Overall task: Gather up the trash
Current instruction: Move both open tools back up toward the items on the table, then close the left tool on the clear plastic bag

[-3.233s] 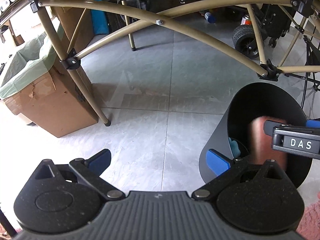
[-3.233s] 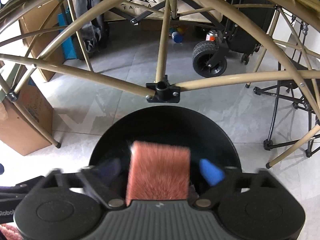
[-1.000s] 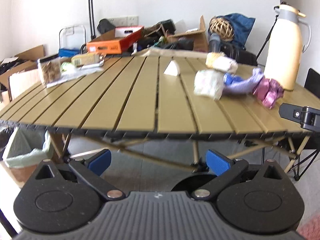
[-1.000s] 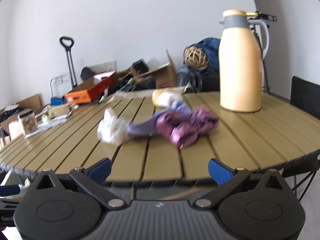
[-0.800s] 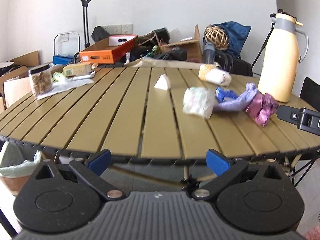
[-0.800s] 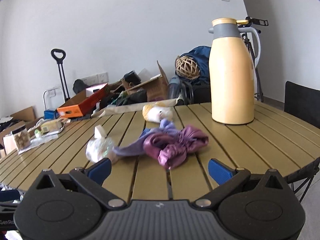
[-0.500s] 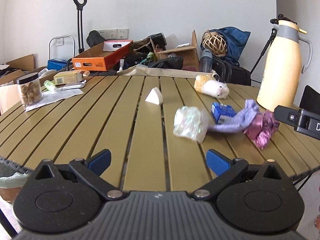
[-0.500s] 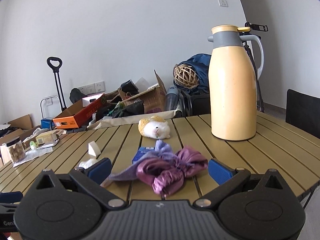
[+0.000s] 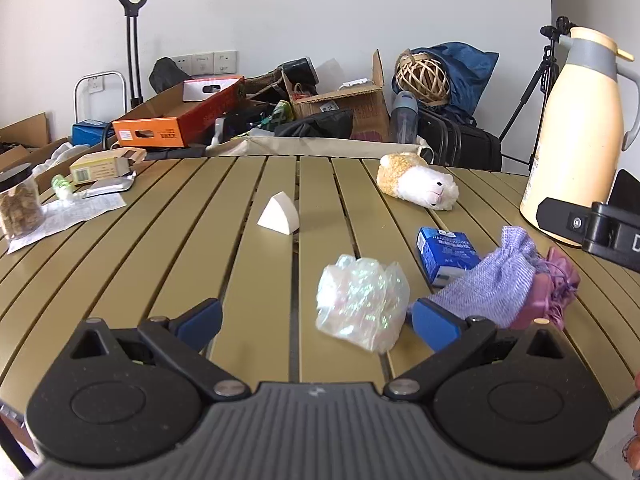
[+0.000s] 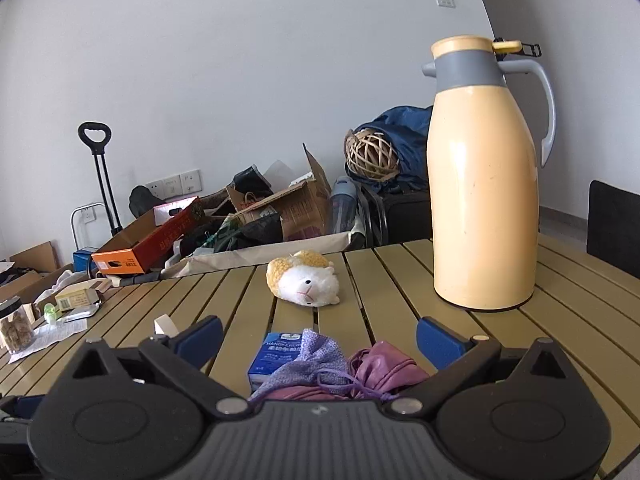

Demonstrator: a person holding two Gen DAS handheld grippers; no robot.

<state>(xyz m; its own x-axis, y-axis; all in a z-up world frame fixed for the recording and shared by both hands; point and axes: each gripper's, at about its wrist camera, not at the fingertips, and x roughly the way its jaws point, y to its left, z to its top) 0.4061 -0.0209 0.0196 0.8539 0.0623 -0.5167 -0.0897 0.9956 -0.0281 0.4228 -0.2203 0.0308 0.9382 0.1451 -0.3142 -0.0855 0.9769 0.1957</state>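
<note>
The left gripper [image 9: 316, 318] hangs spread and empty over the slatted table [image 9: 120, 256], its blue tips either side of a crumpled plastic bag [image 9: 362, 302] that lies just ahead, nearer the right tip. The bag seems the likely piece of trash to take. To take it well, the gripper should probably shift slightly right to centre the bag, lower until the tips flank its bulk, then close gently, since thin film can slip. The bag is a rough lump with no clear long axis. The right gripper [image 10: 318, 340] is likewise spread and empty, above a lilac pouch [image 10: 308, 364] and purple pouch [image 10: 382, 366].
</note>
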